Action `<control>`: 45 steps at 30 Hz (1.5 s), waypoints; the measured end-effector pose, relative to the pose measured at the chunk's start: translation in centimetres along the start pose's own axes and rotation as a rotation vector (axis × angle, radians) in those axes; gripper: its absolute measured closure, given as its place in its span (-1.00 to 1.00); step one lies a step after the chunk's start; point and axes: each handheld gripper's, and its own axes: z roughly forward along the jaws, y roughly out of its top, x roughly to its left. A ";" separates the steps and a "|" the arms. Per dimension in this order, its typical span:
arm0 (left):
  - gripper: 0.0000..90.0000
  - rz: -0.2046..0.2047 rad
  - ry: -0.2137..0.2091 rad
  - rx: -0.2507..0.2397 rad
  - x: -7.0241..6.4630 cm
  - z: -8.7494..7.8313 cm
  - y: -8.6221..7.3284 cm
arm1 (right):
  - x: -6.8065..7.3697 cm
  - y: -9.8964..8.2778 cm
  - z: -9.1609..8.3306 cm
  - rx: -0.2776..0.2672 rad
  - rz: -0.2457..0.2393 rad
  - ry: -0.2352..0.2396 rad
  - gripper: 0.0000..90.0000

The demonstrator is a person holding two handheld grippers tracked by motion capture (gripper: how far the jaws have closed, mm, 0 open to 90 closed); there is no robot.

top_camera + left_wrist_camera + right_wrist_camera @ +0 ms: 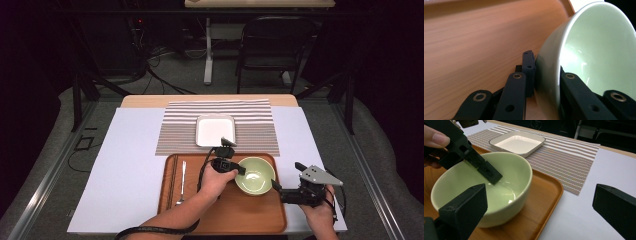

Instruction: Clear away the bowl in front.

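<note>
Pale green ceramic, the bowl (255, 175) sat on the wooden tray (250, 216), toward its far right part, about two o'clock from the tray's centre. The left gripper (239, 169) had hold of the bowl's wall at the nine o'clock side of the rim: in the left gripper view one black jaw lay inside the bowl and the other pressed on the outside, so the jaws were nearly closed, with only the thin wall between them. I judge this rim grip was chosen because the bowl is too wide to take around its body. The right gripper (276, 186) waited at about four o'clock of the bowl, its jaws wide apart and holding nothing, probably ready to steady the bowl. At twelve o'clock, on the striped mat (250, 112), the white square dish (215, 130) stood, and a fork (183, 181) lay on the tray at nine o'clock.
</note>
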 end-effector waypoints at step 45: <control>0.09 0.015 -0.102 -0.037 -1.8 1.0 -0.1 | 0.1 0.1 0.1 -0.003 -0.006 0.009 -1.00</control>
